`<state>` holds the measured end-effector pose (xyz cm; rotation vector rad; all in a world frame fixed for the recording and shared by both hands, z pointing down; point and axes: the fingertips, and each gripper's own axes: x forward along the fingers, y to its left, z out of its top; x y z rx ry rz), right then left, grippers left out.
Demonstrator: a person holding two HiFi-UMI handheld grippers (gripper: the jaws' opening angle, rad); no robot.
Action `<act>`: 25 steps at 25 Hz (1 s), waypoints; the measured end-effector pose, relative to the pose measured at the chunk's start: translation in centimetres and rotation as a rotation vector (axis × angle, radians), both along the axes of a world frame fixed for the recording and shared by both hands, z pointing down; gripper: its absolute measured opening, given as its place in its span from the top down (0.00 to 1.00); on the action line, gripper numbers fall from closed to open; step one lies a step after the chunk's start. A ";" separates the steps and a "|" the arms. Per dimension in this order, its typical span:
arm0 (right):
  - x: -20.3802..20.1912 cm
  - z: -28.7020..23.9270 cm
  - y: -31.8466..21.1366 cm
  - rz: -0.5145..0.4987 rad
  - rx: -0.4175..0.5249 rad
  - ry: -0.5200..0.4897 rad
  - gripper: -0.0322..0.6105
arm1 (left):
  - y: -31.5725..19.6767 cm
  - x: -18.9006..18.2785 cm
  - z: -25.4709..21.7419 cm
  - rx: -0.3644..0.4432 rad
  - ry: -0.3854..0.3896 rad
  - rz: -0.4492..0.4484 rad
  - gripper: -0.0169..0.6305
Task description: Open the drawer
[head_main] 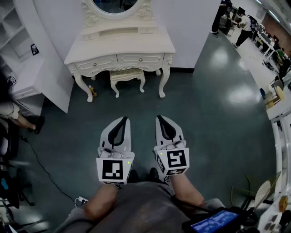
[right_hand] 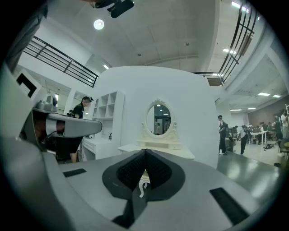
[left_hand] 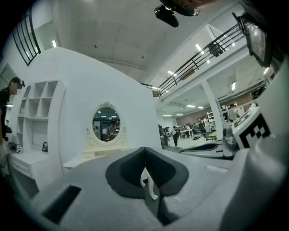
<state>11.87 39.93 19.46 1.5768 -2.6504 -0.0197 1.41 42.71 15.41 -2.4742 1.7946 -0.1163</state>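
Note:
A cream dressing table (head_main: pixel 120 45) with an oval mirror (head_main: pixel 116 5) stands against the white wall, far ahead of me. Its front holds a row of drawers (head_main: pixel 140 58), all pushed in. Both grippers hang level over the dark floor, well short of the table. My left gripper (head_main: pixel 123 119) is shut with its jaws meeting and nothing between them. Beside it, my right gripper (head_main: pixel 160 118) is likewise shut and empty. The left gripper view shows its closed jaw tips (left_hand: pixel 145 150) below the mirror (left_hand: pixel 106 122). In the right gripper view the tips (right_hand: pixel 145 152) line up under the table (right_hand: pixel 158 146).
A small cream stool (head_main: pixel 127 75) is tucked under the table, and a small object (head_main: pixel 93 92) lies by its left leg. A white shelf unit (head_main: pixel 27 68) stands left, with a seated person (head_main: pixel 18 119) near it. A cable (head_main: pixel 45 172) runs across the floor. People stand far right (head_main: pixel 245 25).

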 end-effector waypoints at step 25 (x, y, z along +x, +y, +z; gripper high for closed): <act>3.0 3.6 -7.1 -0.068 -0.065 0.008 0.93 | -6.4 1.2 3.2 -0.024 0.011 -0.115 0.95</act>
